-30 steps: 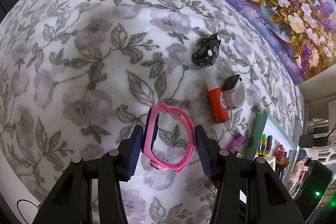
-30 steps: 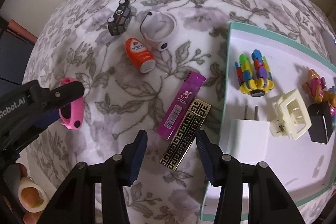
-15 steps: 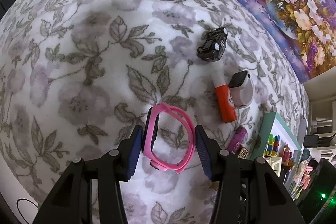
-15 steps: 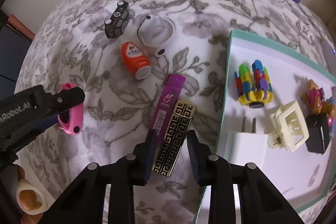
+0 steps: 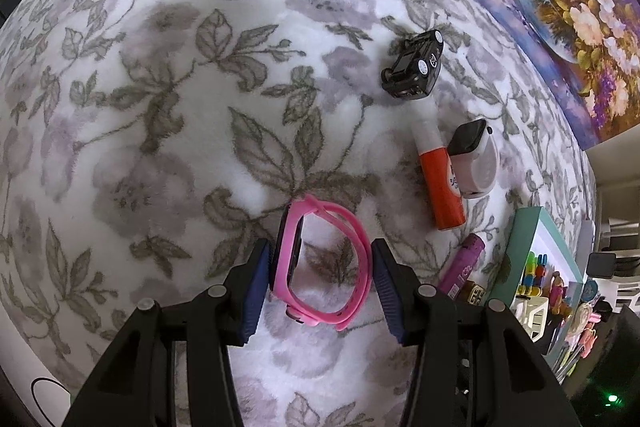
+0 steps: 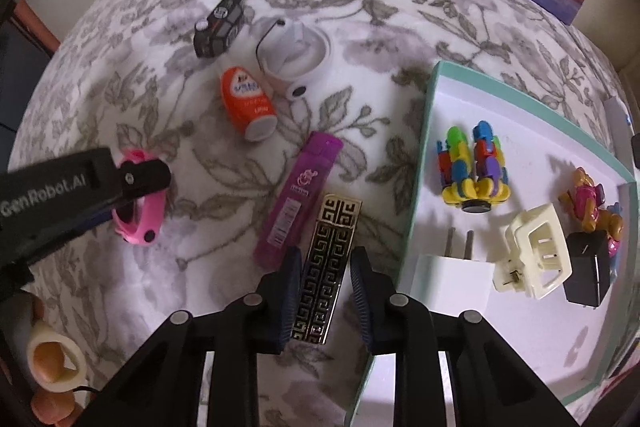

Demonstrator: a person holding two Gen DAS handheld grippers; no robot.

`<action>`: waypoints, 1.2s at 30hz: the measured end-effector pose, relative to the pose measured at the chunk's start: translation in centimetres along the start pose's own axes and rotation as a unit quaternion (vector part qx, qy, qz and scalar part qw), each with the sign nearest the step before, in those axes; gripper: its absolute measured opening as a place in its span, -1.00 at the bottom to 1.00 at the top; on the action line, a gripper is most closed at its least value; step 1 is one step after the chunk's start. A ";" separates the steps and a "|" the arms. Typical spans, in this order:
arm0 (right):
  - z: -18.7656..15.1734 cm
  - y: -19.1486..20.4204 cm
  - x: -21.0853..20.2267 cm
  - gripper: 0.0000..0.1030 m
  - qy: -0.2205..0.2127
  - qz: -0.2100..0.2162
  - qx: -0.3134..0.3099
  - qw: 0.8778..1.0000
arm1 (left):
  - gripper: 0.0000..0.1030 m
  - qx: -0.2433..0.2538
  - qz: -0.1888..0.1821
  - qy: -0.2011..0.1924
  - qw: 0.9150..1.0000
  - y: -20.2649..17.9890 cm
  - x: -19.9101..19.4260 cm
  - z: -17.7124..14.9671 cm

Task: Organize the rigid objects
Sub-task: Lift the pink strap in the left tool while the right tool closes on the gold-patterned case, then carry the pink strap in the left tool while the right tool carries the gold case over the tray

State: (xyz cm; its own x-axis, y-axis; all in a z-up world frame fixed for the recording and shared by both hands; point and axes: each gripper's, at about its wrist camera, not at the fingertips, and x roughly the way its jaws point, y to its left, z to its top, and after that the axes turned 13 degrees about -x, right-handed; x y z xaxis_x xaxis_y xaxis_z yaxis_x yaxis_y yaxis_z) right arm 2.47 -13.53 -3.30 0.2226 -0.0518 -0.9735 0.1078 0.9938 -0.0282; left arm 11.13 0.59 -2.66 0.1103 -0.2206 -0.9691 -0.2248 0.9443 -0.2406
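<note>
I judge the sorting roughly half done: 5 items already lie in the teal-rimmed tray (image 6: 426,131), to the right of my right claw (image 6: 326,291), including a multicoloured block toy (image 6: 472,167), a white plug (image 6: 452,283) and a cream hair clip (image 6: 532,263).

6 pieces are left on the fuzzy floral blanket (image 5: 160,107). My right claw is closing on the flat black-and-gold case (image 6: 326,267), glossy and rectangular; its left pad touches the edge, the right pad stands a sliver off.

The slim purple lighter (image 6: 298,195) lies just left of it. Ahead sit the orange bottle (image 6: 246,103), the white smartwatch (image 6: 296,55) and the black toy car (image 6: 220,23).

My left claw (image 5: 318,283) stands apart around the rubbery pink watch band (image 5: 320,263), a looped strap, not yet squeezed.
</note>
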 end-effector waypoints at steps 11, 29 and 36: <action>0.1 0.8 0.8 -0.48 -0.006 -0.006 0.000 1.000 | 0.00 0.004 0.002 -0.004 1.000 0.0 0.2 -0.4; -0.6 -2.6 -5.9 -0.57 -0.085 0.032 0.049 0.995 | 0.00 0.044 -0.037 -0.094 0.994 -3.1 -7.3 -1.9; -2.5 -4.9 -9.3 -0.57 -0.118 0.009 0.078 0.990 | 0.00 0.095 -0.055 -0.097 0.989 -6.1 -8.7 -4.9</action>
State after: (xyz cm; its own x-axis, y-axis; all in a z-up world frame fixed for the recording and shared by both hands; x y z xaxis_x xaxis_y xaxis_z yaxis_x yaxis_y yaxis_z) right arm -2.60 -17.68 5.33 0.4448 -0.0741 -0.8925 0.2464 0.9683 0.0424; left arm 6.82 -4.49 6.95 0.3126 -0.2915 -0.9041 -0.0171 0.9499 -0.3121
